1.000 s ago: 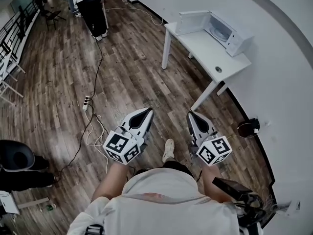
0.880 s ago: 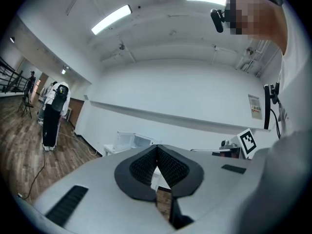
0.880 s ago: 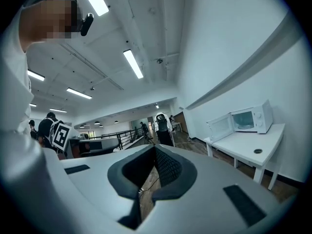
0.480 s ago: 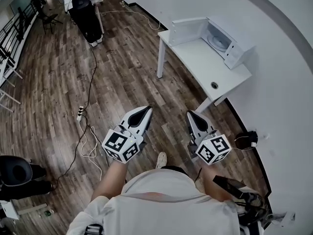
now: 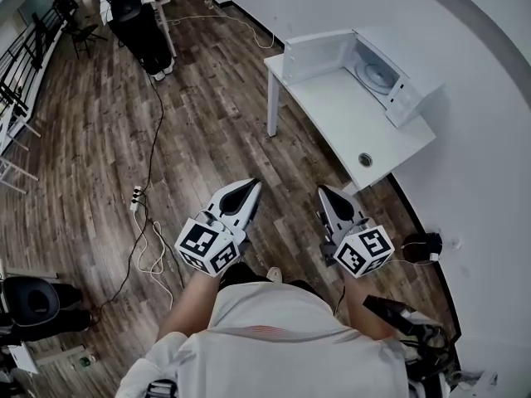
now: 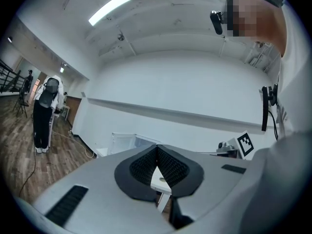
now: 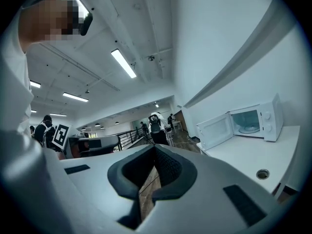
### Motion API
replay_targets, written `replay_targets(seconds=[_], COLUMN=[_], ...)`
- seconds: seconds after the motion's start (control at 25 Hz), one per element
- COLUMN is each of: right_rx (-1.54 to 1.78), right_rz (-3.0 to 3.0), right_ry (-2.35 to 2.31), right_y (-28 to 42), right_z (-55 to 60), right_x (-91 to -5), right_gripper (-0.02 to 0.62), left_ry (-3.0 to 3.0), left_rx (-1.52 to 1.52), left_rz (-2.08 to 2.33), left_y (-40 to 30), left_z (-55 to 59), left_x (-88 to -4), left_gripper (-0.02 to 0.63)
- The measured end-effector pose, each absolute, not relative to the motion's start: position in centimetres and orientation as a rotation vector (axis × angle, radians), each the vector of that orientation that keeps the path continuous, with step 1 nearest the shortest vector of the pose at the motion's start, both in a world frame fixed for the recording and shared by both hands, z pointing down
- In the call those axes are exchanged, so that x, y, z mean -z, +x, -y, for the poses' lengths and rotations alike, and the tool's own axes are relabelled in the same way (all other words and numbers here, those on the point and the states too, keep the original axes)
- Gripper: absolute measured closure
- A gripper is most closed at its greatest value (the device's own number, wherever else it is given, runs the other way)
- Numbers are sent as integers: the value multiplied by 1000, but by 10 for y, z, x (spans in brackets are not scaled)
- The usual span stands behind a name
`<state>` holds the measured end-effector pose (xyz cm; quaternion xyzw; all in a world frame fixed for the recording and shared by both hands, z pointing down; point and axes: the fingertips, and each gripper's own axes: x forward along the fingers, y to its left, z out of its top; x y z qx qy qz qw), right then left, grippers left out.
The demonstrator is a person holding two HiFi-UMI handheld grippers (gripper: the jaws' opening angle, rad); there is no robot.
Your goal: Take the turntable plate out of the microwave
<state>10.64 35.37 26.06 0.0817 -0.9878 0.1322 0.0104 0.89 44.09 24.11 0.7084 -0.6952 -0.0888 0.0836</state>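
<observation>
Jaws pressed together and empty, the left gripper [image 5: 247,186] and right gripper [image 5: 323,191] point level over a brown wood-plank floor [image 5: 207,123]. Well ahead, right of both, the round glass turntable plate [image 5: 379,75] lies inside an open white microwave [image 5: 405,98] on a white rectangular table [image 5: 332,110].
</observation>
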Motion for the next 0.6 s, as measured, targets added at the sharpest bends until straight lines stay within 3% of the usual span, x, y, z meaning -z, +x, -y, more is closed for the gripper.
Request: replay_targets(seconds=[0.6], right_rx=[-367], right_rz=[3053], right_ry=[385], right_y=[-7], right_z=[-251], right_x=[-266], right_gripper=[592], left_ry=[2200], left_rx=[291], left_rz=[1988], left_y=[-121], left_z=[-328], left_x=[-250], left_gripper=[595])
